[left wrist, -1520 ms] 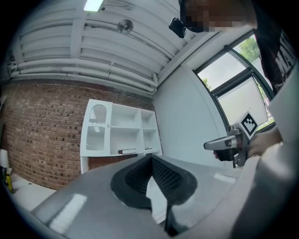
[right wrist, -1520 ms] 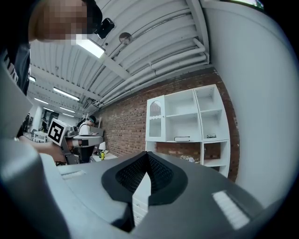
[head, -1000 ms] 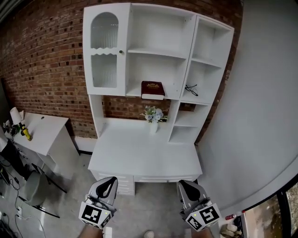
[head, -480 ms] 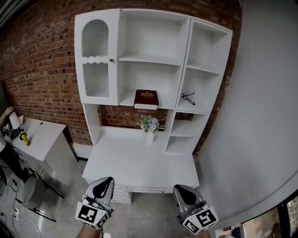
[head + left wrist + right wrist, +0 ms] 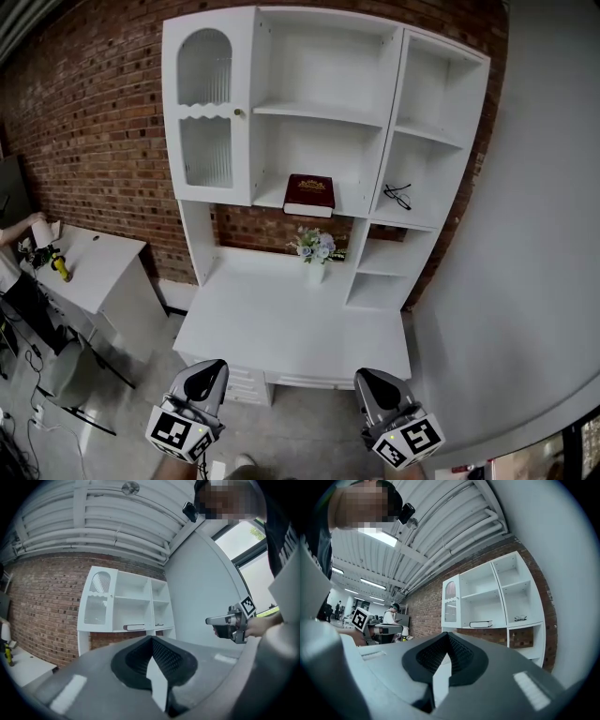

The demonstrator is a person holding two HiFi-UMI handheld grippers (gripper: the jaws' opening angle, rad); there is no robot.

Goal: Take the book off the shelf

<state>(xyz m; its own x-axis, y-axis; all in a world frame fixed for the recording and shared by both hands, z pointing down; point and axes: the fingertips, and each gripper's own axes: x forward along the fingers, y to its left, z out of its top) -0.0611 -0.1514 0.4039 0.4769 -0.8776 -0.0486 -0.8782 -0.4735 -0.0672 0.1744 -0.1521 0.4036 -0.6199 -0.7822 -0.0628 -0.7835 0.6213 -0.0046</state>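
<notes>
1. The dark red hardback book (image 5: pixel 308 192) lies flat on the middle shelf of the tall white wooden shelf unit (image 5: pixel 386 112). Its front edge sits at the shelf's lip, with open room above it.
2. Black glasses (image 5: pixel 397 196) lie in the next box to the right, apart from the book.
3. A small white vase of flowers (image 5: pixel 317 251) stands on the white desk top (image 5: pixel 272 328), under the book's shelf.
4. The grey left gripper (image 5: pixel 211 368) hangs low before the desk's front edge, far from the book. Its jaws are pressed together, holding nothing.
5. The grey right gripper (image 5: pixel 367 378) is the same, jaws together and empty.
6. A plain grey wall (image 5: pixel 544 234) runs close along the unit's right side.
</notes>
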